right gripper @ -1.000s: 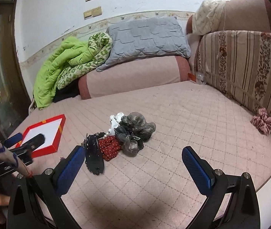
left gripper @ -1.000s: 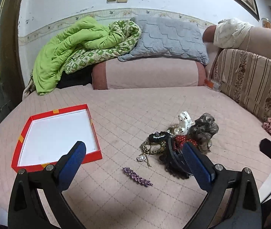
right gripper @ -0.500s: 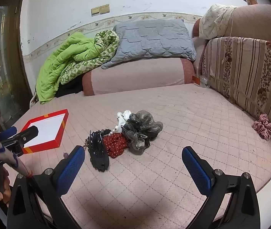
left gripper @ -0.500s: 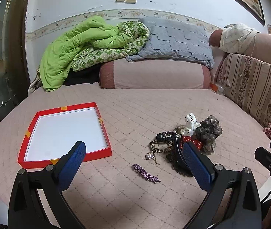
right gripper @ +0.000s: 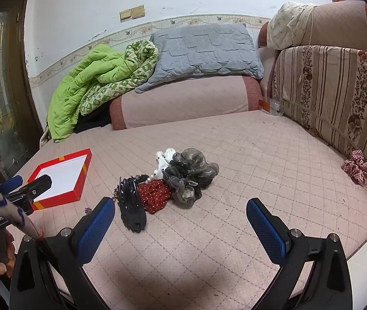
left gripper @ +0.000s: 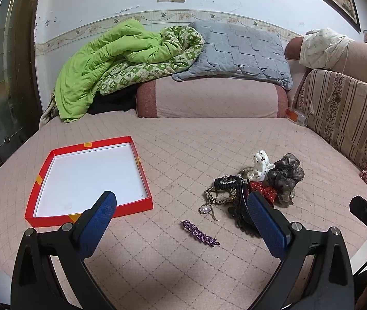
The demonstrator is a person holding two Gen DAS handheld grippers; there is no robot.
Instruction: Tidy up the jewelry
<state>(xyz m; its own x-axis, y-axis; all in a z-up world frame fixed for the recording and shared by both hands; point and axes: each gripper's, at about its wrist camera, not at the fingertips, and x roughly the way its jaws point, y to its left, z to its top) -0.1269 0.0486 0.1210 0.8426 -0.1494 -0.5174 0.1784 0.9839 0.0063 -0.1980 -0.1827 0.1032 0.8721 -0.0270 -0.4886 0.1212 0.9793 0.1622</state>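
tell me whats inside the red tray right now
The red tray shows only its bare white floor; no jewelry lies in it. In the left wrist view the left gripper finger covers a bit of the near edge, so that strip cannot be checked.

Between the spread jaws of the left gripper (left gripper: 181, 222): bare quilted bed (left gripper: 183, 142), broken only by a purple hair clip (left gripper: 200, 233) lying just ahead. Ahead-left, a red tray (left gripper: 89, 208) with low walls. Ahead-right, a heap of hair accessories (left gripper: 255, 183) close against the right finger. Before the right gripper (right gripper: 179, 223): open bed ahead and right; heap and black claw clip (right gripper: 131, 210) ahead-left.
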